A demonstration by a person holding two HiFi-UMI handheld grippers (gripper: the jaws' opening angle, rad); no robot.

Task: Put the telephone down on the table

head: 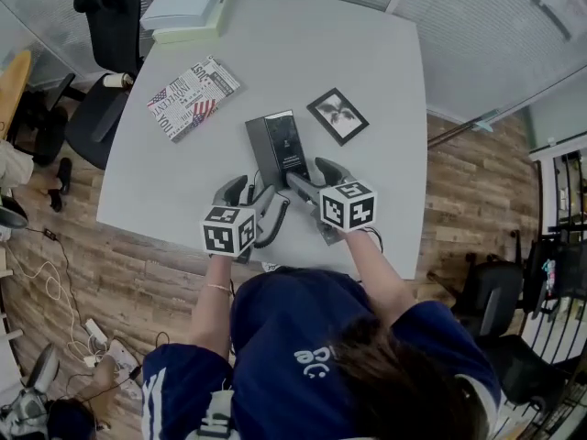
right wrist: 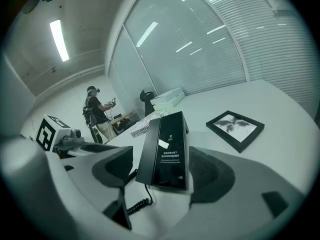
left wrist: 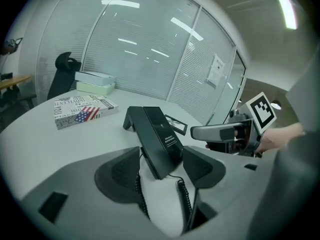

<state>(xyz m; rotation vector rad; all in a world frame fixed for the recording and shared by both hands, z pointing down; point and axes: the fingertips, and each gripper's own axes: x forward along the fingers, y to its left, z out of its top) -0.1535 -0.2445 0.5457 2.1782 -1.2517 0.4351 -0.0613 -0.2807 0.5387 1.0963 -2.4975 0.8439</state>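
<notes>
Resting near the person's edge of the table (head: 367, 71), the telephone (head: 278, 148) lies between the wide-open, empty jaws of the left gripper (head: 248, 191) and right gripper (head: 310, 174); rigid, glossy and probably light, it is best gripped across its long sides, clear of its coiled cord (right wrist: 138, 204).

Head view: telephone (head: 278, 147) near end is partly hiding behind left gripper (head: 246, 191) & right gripper (head: 310, 174); coiled cord (left wrist: 139, 191) is vanishing under gripper body; label txt is showing too small to read; stacked books (head: 188, 7) are getting cropped at top edge.
</notes>
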